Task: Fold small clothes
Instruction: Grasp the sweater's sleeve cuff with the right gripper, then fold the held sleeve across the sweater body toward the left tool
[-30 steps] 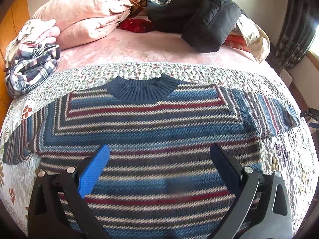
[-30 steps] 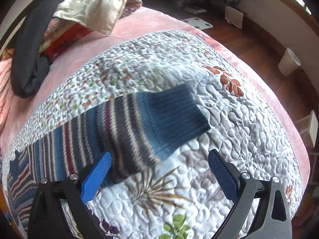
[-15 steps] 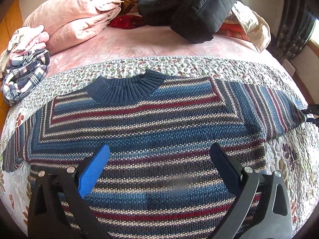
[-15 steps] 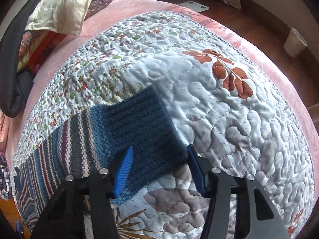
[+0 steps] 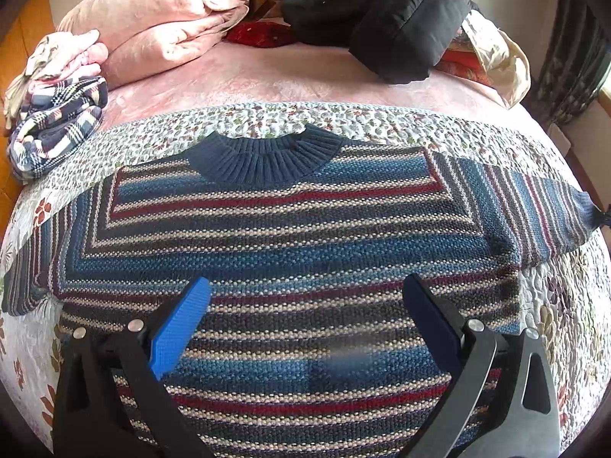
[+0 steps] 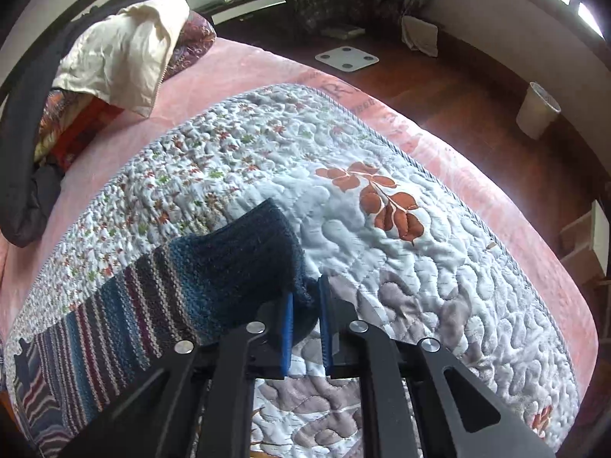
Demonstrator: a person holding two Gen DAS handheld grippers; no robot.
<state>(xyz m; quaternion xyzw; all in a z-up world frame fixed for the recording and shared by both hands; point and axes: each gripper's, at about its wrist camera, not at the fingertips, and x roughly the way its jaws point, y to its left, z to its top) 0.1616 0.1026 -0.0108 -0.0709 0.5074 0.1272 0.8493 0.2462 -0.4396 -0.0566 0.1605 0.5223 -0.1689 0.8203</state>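
Note:
A striped knit sweater (image 5: 290, 236) in blue, red and cream lies flat, front up, on a floral quilt (image 5: 382, 122), its navy collar (image 5: 263, 156) toward the far side and both sleeves spread out. My left gripper (image 5: 305, 305) hovers open over the sweater's lower body, holding nothing. In the right wrist view the right sleeve (image 6: 160, 290) ends in a navy cuff (image 6: 263, 244). My right gripper (image 6: 305, 297) is shut on that cuff's corner, and the cuff is lifted slightly off the quilt (image 6: 401, 229).
At the head of the bed lie a pink folded blanket (image 5: 160, 19), a black jacket (image 5: 397, 19) and a plaid garment (image 5: 53, 122) at the left. Beyond the bed's right edge are wooden floor, a white scale (image 6: 345, 58) and a bin (image 6: 538, 108).
My right gripper moved onto the sleeve cuff and went from wide open to shut on it, raising the cuff a little. The left gripper stayed open, drifting slightly over the sweater.

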